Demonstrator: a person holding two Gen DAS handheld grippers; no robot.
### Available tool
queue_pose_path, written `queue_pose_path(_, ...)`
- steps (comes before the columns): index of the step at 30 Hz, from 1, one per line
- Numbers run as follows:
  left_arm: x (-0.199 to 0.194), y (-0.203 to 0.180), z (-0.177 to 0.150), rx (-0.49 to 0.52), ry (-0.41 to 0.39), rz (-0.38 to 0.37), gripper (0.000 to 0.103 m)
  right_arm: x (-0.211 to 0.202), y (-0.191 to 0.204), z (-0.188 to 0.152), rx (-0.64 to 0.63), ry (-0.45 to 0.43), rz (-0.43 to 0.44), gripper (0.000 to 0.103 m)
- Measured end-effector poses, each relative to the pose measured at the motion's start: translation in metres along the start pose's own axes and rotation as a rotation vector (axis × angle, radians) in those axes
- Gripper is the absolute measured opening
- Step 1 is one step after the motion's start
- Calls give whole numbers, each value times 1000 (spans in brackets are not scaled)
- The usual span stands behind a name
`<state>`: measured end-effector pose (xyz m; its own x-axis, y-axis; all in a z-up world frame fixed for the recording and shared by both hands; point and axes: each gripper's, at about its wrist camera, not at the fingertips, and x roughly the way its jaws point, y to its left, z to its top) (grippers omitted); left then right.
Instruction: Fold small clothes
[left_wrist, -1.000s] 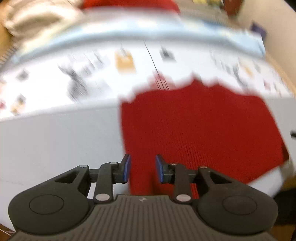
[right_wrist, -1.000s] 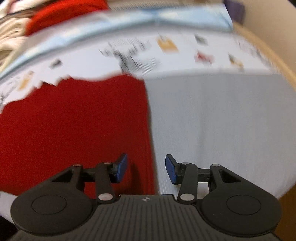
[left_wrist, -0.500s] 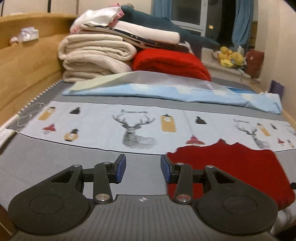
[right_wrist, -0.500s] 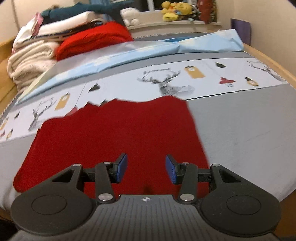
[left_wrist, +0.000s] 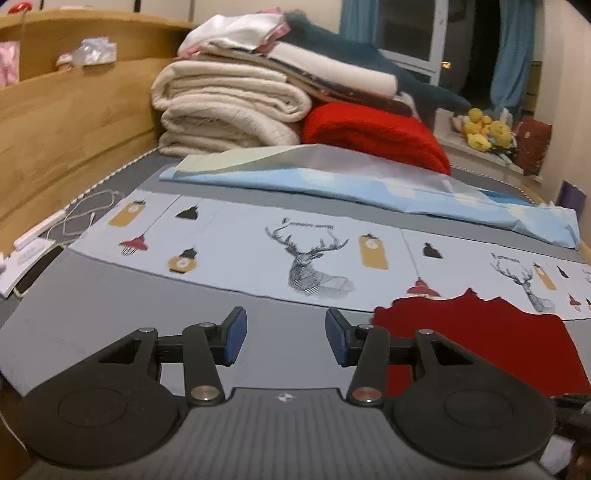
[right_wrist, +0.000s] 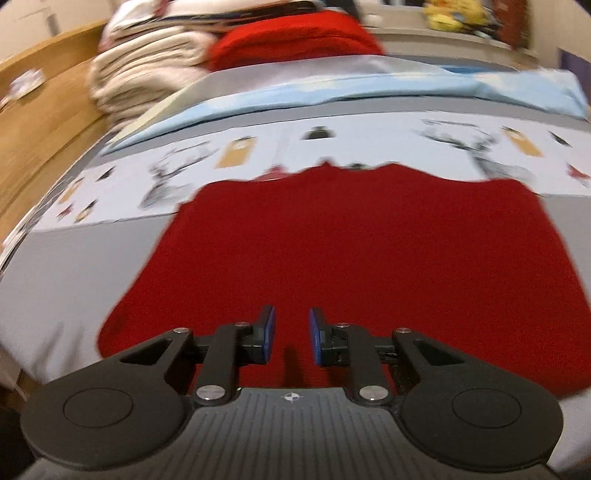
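The red cloth (right_wrist: 354, 251) lies flat on the near bed (left_wrist: 110, 325). The right gripper (right_wrist: 288, 338) is closing above it, seemingly with nothing between; it may pinch several layers. The left gripper (left_wrist: 282, 338) is opening, empty, to its left.

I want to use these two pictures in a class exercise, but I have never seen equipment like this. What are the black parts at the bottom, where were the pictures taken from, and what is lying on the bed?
There is no robot here: a person holds a two-finger gripper in each hand, and a wide-angle camera on each looks forward along its fingers. The black parts are those grippers. The left gripper is over bare grey bedding, its jaws opening, nothing between them. The right gripper is over a flat red knitted garment, its jaws closing, with nothing visibly gripped. Behind lie a deer-print sheet, a light blue cloth and a stack of folded blankets beside a wooden bed frame.
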<state>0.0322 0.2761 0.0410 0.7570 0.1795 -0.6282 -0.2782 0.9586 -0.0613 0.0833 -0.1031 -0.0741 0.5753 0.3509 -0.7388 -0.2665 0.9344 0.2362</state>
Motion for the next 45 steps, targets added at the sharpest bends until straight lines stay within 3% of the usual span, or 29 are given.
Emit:
queue_pose_path(12, 11, 14, 2, -2, 36, 19, 57, 25, 97, -15, -279, -63, 168, 44)
queue_pose_path(16, 13, 19, 3, -17, 41, 21, 57, 38, 121, -22, -361, -44, 216, 56)
queue_pose_path(21, 15, 23, 3, -26, 48, 26, 57, 67, 143, -37, -451, 77, 208, 67)
queue_pose_path(27, 15, 25, 2, -31, 51, 27, 57, 82, 165, -56, -642, 86, 141, 78)
queue_pose_path(28, 15, 25, 3, -32, 52, 27, 57, 81, 167, -60, -675, 75, 131, 78)
queue_pose_path(30, 16, 26, 3, -32, 52, 26, 57, 81, 167, -59, -675, 71, 128, 66)
queue_pose_path(31, 16, 25, 3, -32, 52, 26, 57, 81, 166, -56, -664, 64, 110, 50)
queue_pose_path(38, 16, 21, 3, -25, 46, 29, 57, 75, 153, -44, -609, 52, 111, 18)
queue_pose_path(45, 16, 11, 7, -70, 42, 22, 57, 34, 115, -8, -309, -79, 189, 15)
